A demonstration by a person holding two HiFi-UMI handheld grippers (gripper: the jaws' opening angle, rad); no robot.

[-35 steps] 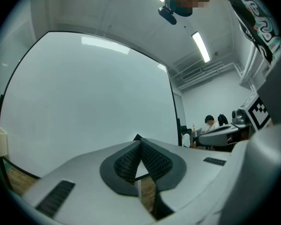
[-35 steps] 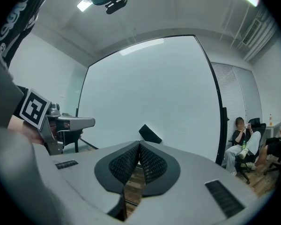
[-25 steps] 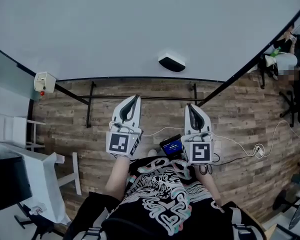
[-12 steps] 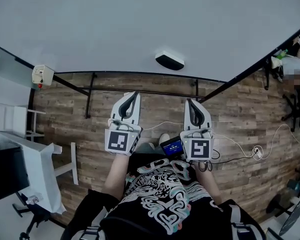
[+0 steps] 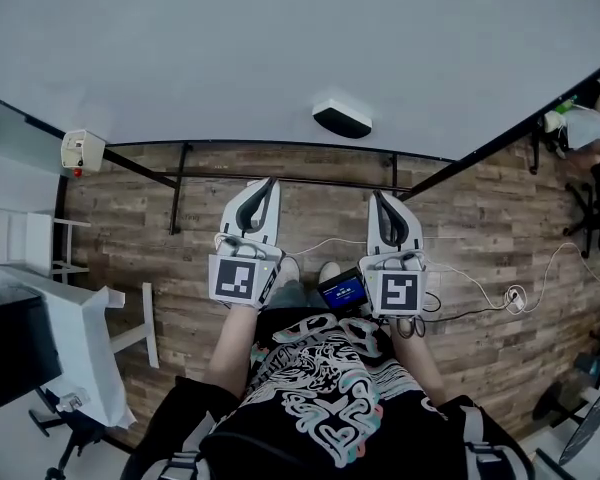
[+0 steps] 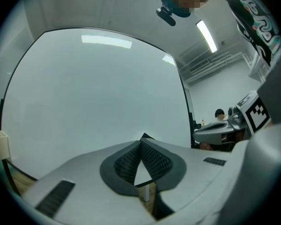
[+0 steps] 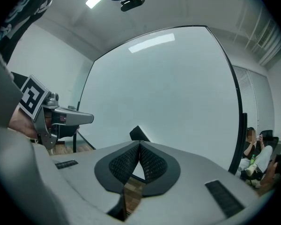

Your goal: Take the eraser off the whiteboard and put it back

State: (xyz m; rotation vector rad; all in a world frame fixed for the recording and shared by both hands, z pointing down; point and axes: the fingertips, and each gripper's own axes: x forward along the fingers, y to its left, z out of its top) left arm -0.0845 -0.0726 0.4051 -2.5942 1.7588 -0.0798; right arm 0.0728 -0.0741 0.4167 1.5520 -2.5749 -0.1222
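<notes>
**Both claws shut and empty, eraser waiting on the board**

We hold the left claw (image 5: 270, 182) and the right claw (image 5: 378, 196) side by side, pointing level at the whiteboard (image 5: 280, 48). Each has its jaws pressed together with nothing between them. The eraser (image 5: 342, 119) sits on the board face near its lower edge, ahead of the right claw and well apart from it, so we judge the reach has not begun.

To do it well, we would spread the right claw's jaws before closing in, come at the eraser squarely, and take it by its two long sides. A pull straight off the board should keep it from sliding.

The board is blank and glossy, with ceiling lights reflected in it. It stands on a dark frame over a wood-plank floor (image 5: 480, 228), where a cable (image 5: 500, 293) trails. A white desk (image 5: 75, 333) stands at the left, and a seated person (image 7: 252, 150) is off to the right.
</notes>
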